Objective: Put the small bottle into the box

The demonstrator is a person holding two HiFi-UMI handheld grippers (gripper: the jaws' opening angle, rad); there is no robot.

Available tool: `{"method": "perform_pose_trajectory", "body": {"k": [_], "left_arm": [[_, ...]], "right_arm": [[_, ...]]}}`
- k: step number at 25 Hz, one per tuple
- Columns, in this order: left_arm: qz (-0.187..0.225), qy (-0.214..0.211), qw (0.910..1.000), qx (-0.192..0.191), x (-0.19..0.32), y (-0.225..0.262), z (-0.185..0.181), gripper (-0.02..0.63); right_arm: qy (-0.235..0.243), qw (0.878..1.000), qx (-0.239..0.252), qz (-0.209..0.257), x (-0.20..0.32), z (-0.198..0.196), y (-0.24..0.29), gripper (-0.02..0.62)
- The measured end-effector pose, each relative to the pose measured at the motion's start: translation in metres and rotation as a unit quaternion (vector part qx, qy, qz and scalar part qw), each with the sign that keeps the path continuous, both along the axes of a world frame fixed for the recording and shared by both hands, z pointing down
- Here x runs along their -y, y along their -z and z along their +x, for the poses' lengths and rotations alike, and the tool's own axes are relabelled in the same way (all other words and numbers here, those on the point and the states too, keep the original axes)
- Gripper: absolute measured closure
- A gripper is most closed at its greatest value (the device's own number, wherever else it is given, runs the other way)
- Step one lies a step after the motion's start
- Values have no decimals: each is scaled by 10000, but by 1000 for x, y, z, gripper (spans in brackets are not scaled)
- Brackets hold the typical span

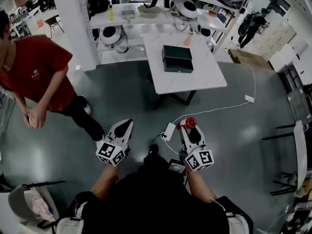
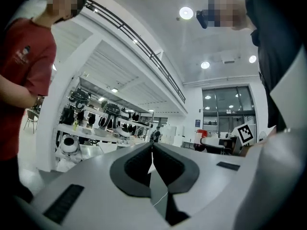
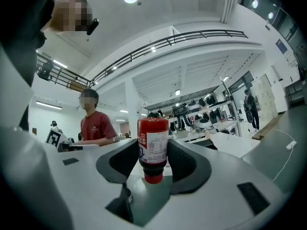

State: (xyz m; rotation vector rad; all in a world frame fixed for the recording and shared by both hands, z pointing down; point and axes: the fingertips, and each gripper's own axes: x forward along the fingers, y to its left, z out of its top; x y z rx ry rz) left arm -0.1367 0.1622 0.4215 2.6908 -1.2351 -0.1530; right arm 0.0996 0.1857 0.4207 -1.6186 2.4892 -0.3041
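As my right gripper is clenched on it, the small bottle sits pinched between both jaws. It is red with a white printed label, and its cap end points back toward the gripper's body. I hold it low in front of me over the grey floor, well apart from the box.

Box: dark green, lid closed, flat on the white table ahead, near the tabletop's middle.

Between me and the table is floor crossed by a white cable. A white power strip lies just beside the right gripper's tip in the head view. A person in a red shirt stands off to my left, not between me and the table. White shelving, loaded with gear, stands behind the table.

Pose: both forearms are out in front with the grippers side by side, tips forward and tilted upward. Left gripper: jaws pressed together, nothing between them.

Count: one bottle, one box, one table, two grippers, one person close by.
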Motion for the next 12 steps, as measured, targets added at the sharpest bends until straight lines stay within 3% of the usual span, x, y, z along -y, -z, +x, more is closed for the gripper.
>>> {"method": "perform_pose_trajectory", "body": {"k": [7, 12], "left_arm": [[-107, -25, 9999, -17, 94, -12, 10, 584], [-170, 92, 9998, -9, 185, -6, 17, 584]], "right_arm": [[-114, 9998, 97, -102, 82, 13, -20, 385], [-71, 9999, 108, -106, 171, 27, -11, 385]]}}
